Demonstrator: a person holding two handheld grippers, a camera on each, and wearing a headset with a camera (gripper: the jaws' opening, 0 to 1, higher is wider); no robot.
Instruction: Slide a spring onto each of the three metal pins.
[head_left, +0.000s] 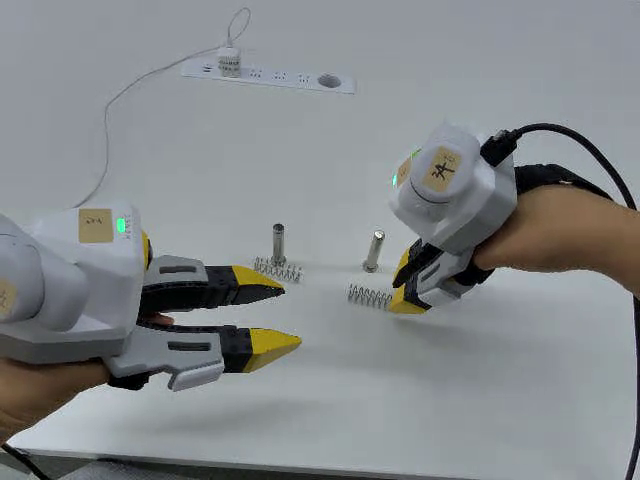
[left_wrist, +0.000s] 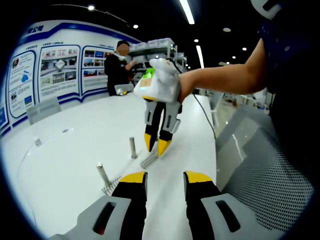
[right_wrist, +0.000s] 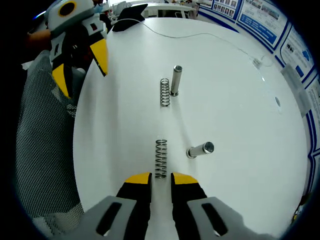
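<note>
The left tongs (head_left: 278, 318) hover open and empty at the near left, above the tabletop (head_left: 450, 400). Farther in on the right, the right tongs (head_left: 408, 303) point down at the right spring (head_left: 368, 295). Their jaws are slightly parted and grip nothing, with the spring's end just at their tips. Beyond stand the right pin (head_left: 375, 250) and the left pin (head_left: 278, 243), both bare, and the left spring (head_left: 278, 268) lies just beside the left pin's foot. By my judgement no spring is on a pin yet, so all the threading remains. The right gripper view makes plain the gap between those jaws, which the head view hides. The head view takes in a power strip (head_left: 268, 73) at the far edge.
</note>
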